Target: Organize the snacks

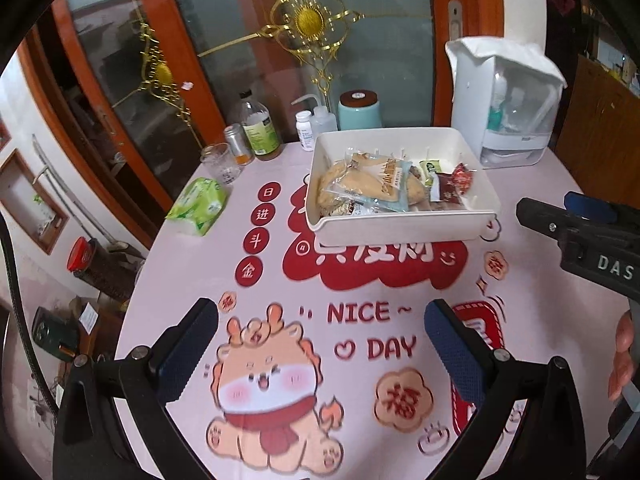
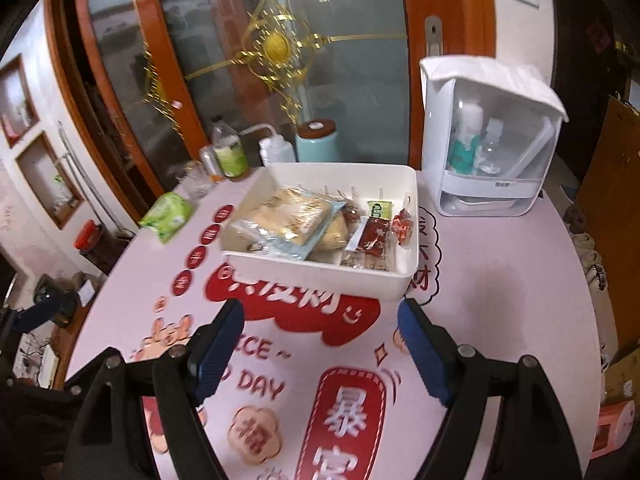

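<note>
With both the left gripper (image 1: 321, 334) and right gripper (image 2: 321, 340) spread and empty, risk nudging the white snack tray (image 2: 320, 278) and spilling packets.

Looks like somebody's home, a dining corner probably. Round table with a pink festive dragon-print tablecloth (image 1: 280, 280), orange wooden door with frosted glass and gold ornament (image 1: 308, 20) behind it, green soft pack of tissues (image 1: 198, 206), white plastic tabletop organizer holding bottles (image 2: 492, 136), teal canister with brown lid (image 1: 359, 112), and a clear drinking glass (image 1: 220, 162).
</note>
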`<state>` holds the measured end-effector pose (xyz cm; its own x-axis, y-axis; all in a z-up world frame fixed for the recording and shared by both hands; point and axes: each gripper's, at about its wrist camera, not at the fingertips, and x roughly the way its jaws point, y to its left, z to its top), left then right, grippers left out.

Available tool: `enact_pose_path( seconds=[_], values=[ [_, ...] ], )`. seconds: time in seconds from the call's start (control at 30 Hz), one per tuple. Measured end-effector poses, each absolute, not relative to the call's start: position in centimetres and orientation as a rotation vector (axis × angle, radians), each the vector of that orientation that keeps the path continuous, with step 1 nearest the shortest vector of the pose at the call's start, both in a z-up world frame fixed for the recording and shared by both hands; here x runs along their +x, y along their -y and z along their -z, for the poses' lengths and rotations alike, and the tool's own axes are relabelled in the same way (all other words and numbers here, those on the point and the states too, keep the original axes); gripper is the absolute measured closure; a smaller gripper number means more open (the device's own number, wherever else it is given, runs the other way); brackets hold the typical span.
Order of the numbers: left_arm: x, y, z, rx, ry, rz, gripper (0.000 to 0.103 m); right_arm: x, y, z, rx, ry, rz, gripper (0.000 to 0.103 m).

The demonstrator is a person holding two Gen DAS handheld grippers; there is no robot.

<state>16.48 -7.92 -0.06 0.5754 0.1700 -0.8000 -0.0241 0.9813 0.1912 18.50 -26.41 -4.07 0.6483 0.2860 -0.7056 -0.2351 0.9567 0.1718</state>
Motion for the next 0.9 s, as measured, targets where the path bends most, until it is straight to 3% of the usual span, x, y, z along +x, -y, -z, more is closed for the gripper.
enact_pose_path(
  seconds=[0.4, 0.9],
  values=[
    [4.0, 8.7, -3.8, 0.120, -0.900, -0.144, 0.001, 7.5, 26.3, 2.3, 0.077, -0.764, -0.352, 0.023],
    [-0.8, 8.0, -3.5, 0.041, -0.907, -0.141, 0.001, -0.3, 26.5, 4.3, 0.139, -0.794, -0.224, 0.023]
  ],
)
